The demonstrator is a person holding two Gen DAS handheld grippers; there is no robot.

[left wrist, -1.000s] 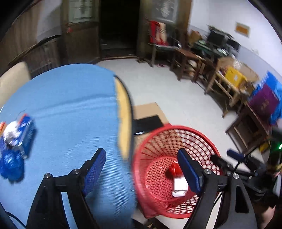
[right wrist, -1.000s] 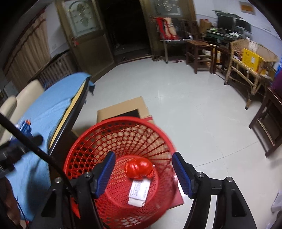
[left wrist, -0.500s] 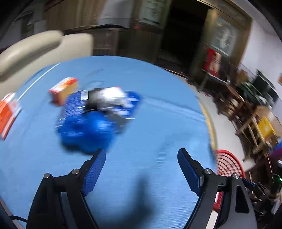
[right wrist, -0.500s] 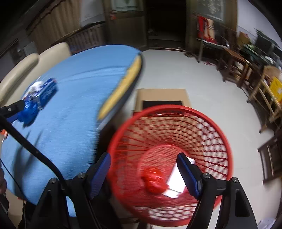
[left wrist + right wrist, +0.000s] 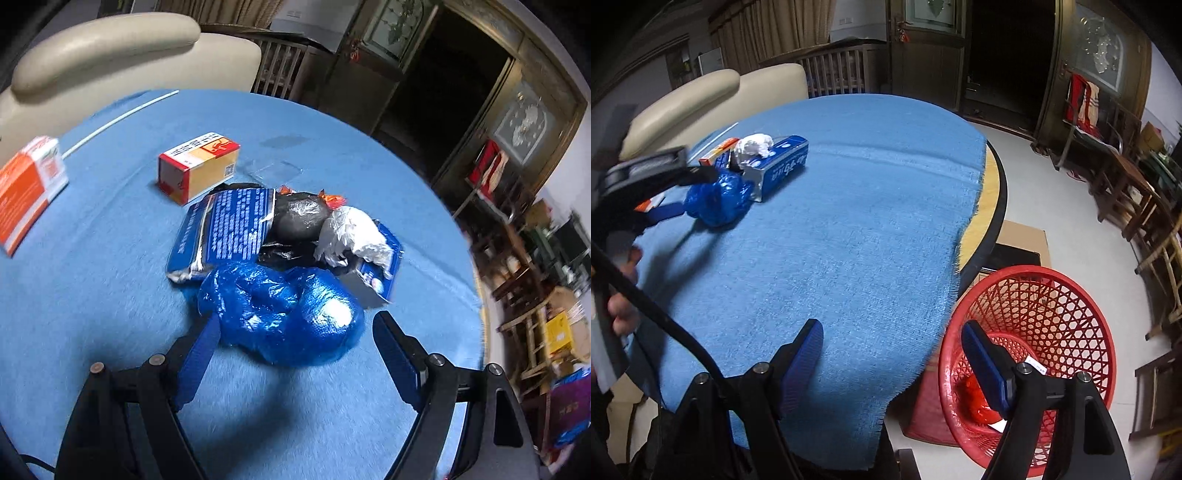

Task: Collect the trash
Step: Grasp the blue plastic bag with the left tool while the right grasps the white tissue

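A pile of trash lies on the blue-clothed round table (image 5: 92,295). In front is a crumpled blue plastic bag (image 5: 284,314), also in the right wrist view (image 5: 718,199). Behind it lie a blue packet (image 5: 229,225), a black bag (image 5: 299,218), a white crumpled bag (image 5: 351,229) and a blue carton (image 5: 779,166). My left gripper (image 5: 295,350) is open, its fingers on either side of the blue bag's near edge. My right gripper (image 5: 892,354) is open and empty over the table edge, beside the red basket (image 5: 1067,295) on the floor, which holds a red wad (image 5: 975,402) and a white card.
A yellow-red box (image 5: 199,166) and an orange-white box (image 5: 26,188) lie farther back on the table. A cream sofa (image 5: 110,48) stands behind it. A cardboard box (image 5: 1023,236) sits on the floor by the basket. Wooden chairs and tables (image 5: 1126,184) line the right wall.
My left gripper has swung from the basket over the table and closed in on the blue bag. My right gripper has swung left from over the basket to the table edge.
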